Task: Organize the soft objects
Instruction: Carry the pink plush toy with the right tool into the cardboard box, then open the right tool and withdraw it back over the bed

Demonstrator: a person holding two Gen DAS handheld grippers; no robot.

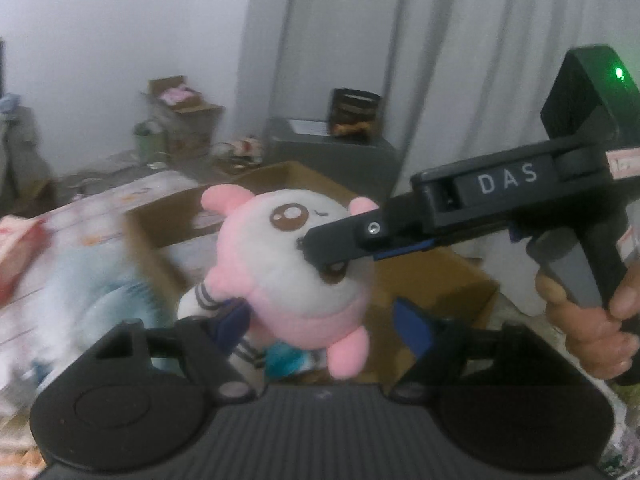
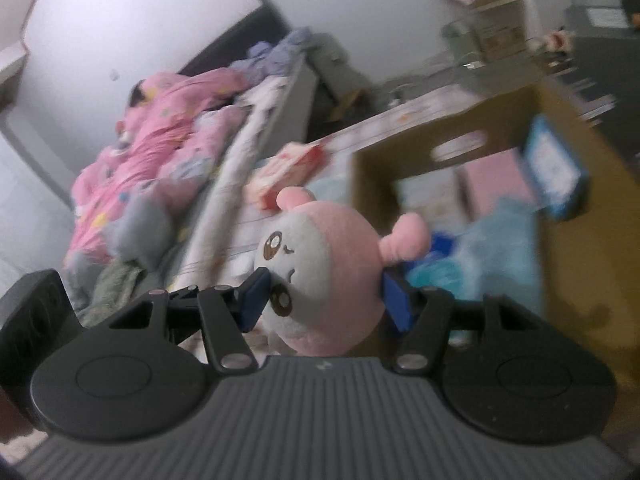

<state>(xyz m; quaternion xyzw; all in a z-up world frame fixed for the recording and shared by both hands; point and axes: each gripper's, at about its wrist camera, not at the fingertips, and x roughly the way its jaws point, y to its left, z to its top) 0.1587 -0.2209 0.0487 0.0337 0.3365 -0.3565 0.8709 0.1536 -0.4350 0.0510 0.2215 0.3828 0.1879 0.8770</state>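
While right tool [image 2: 324, 300] clamps pink plush [image 2: 324, 264], left tool [image 1: 324, 328] released; cardboard box [image 2: 568, 248] holds blue plush [image 2: 492, 248].

A plain white wall [image 1: 120, 40] is seen behind, with pale curtains [image 1: 440, 60] hung at the right. A grey cabinet [image 1: 320, 144] is set against them. In the right wrist view, a bed [image 2: 256, 120] with a dark headboard [image 2: 240, 36] is heaped with pink bedding [image 2: 160, 132]. Stacked cardboard boxes [image 1: 188, 120] are blurred.
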